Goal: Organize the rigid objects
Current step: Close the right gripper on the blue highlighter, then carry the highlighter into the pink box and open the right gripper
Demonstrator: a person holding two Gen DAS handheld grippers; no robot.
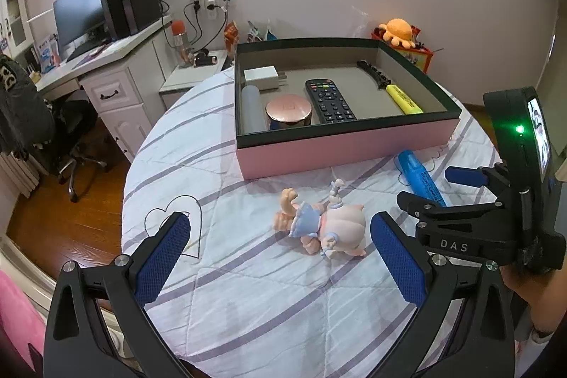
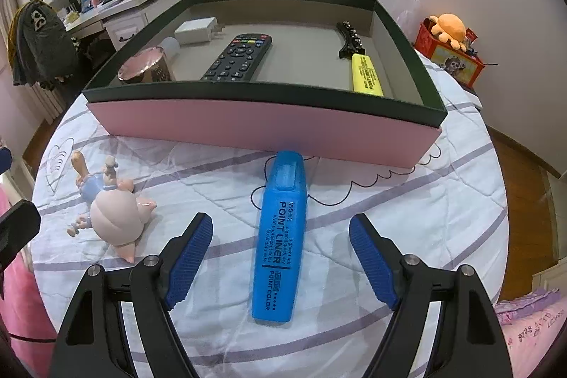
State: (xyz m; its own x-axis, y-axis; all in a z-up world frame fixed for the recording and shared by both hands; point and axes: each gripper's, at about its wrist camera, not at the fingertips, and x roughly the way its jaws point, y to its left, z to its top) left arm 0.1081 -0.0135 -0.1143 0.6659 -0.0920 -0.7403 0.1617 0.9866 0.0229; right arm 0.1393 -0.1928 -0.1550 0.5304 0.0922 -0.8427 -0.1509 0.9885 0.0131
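Note:
A blue highlighter (image 2: 280, 236) lies on the striped cloth just in front of the pink box (image 2: 262, 128). My right gripper (image 2: 280, 229) is open, its blue pads either side of the highlighter without touching it. In the left wrist view the same highlighter (image 1: 420, 176) shows partly behind the right gripper (image 1: 441, 188). A pig figurine (image 1: 319, 224) lies on its side in front of my left gripper (image 1: 280, 232), which is open and holds nothing. The box holds a remote (image 1: 329, 100), a yellow highlighter (image 1: 404, 99), a round pink tin (image 1: 288, 111), a white charger (image 1: 261, 77) and a black clip (image 1: 374, 73).
The round table's cloth (image 1: 248, 289) ends close on the left, with wood floor (image 1: 53, 218) below. A desk with a monitor (image 1: 79, 11) and an office chair (image 1: 67, 144) stand far left. An orange plush (image 1: 398, 30) sits on a red box behind the pink box.

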